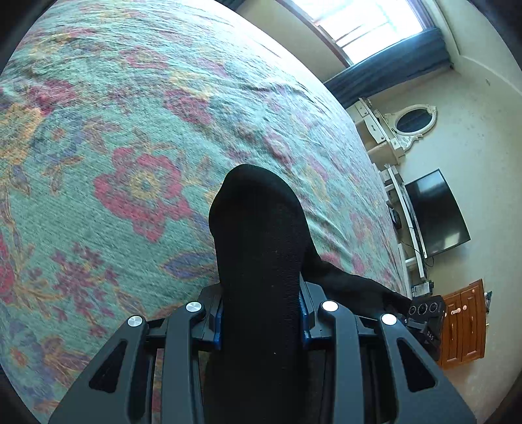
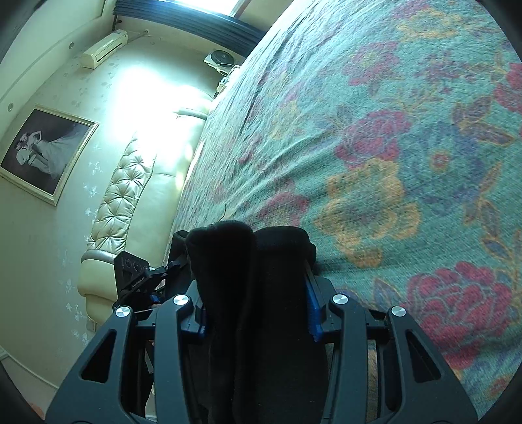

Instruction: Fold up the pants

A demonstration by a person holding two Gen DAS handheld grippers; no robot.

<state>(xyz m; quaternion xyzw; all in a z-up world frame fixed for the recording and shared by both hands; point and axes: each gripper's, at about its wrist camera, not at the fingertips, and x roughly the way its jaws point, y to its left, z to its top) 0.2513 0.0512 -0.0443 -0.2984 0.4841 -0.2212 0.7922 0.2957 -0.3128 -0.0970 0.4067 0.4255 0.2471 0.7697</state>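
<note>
Here, pants [image 1: 257, 261] fill left hand-held gripper [image 1: 261, 321].

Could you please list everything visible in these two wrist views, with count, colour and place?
pants: one, black, bunched in both claws above the bed
bedspread: one, green with red and yellow flowers, covering the bed
window: one, bright, far wall beyond the bed
curtain: one, dark blue, beside the window
mirror: one, oval, white frame, on the wall
television: one, black, on the wall
cabinet: one, brown wood, by the wall
headboard: one, cream, tufted, at the bed's end
framed picture: one, dark, pale frame, wall
air conditioner: one, cream, high on the wall
left claw: one, black, shut on pants
right claw: one, black, shut on pants
</note>
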